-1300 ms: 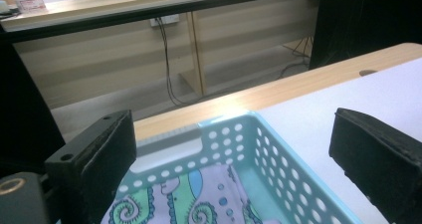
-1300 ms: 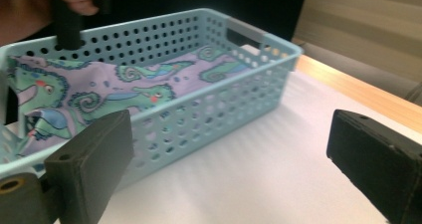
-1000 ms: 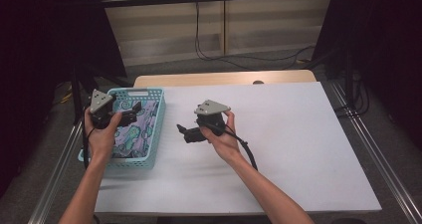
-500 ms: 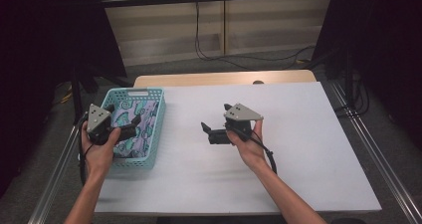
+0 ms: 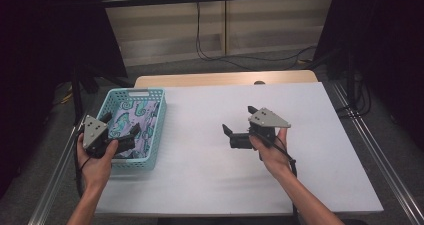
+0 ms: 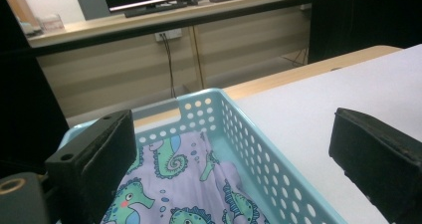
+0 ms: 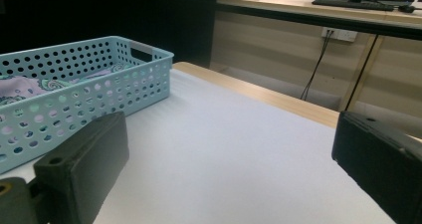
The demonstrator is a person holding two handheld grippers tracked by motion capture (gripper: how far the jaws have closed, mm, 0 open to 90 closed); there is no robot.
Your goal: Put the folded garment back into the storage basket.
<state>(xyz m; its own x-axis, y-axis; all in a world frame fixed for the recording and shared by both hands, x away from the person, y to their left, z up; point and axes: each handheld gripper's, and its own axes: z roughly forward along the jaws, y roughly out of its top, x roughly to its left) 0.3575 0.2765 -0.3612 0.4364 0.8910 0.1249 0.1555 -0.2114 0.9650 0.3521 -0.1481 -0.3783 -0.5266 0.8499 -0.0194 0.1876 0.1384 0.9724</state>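
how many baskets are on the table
1. The blue basket sits at the table's left edge, holding a seahorse-print cloth, beside the left gripper.

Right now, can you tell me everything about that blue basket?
The basket is a light blue, plastic-looking rectangle with walls full of small round holes and a handle slot at its far end. It sits upright at the left edge of the white table. Inside lies a purple cloth printed with green seahorses. The left claw hangs open over its near left corner, one jaw above the cloth.
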